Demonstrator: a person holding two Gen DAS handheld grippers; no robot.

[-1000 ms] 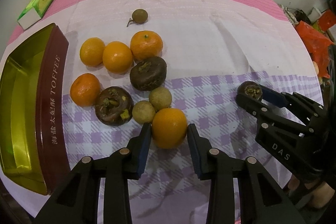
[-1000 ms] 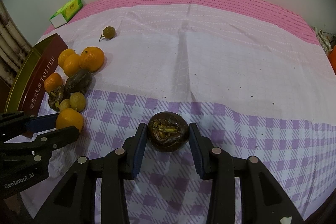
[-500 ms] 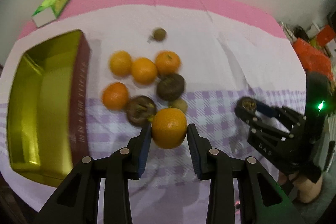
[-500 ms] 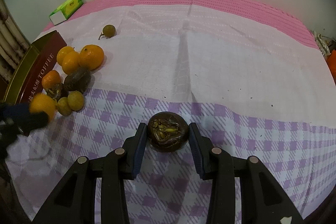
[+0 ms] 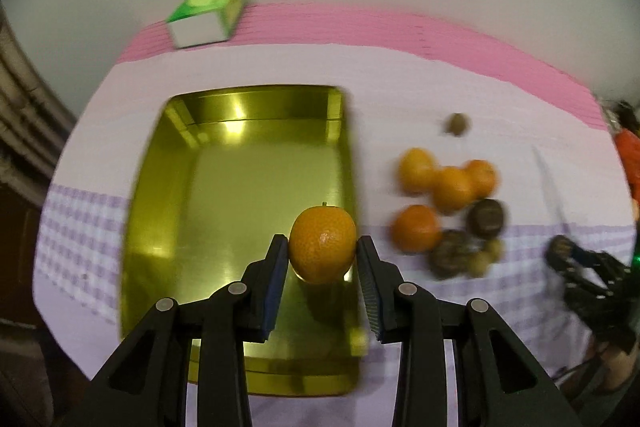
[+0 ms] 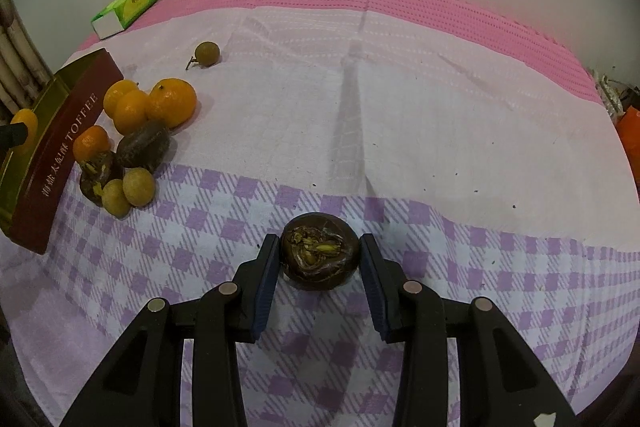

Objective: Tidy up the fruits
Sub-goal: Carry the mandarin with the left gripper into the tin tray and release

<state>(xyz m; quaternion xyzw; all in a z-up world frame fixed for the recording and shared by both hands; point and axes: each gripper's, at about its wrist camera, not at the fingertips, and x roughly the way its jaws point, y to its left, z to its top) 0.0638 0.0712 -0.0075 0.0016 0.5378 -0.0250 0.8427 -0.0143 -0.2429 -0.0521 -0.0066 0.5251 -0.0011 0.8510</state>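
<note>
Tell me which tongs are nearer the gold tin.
Left. The left tongs hold an orange over the gold tin; the right tongs sit far off, gripping a mangosteen.

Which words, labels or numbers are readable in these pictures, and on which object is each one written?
"TOFFEE": pale capital letters on the maroon side of the tin box, right wrist view.
Chinese characters beside it on the same side: visible, but too small to read with certainty.
Print on the green and white carton: too small to read.
Same carton in the left wrist view: blurred, unreadable.
The fruits and both tongs: no text visible.
</note>
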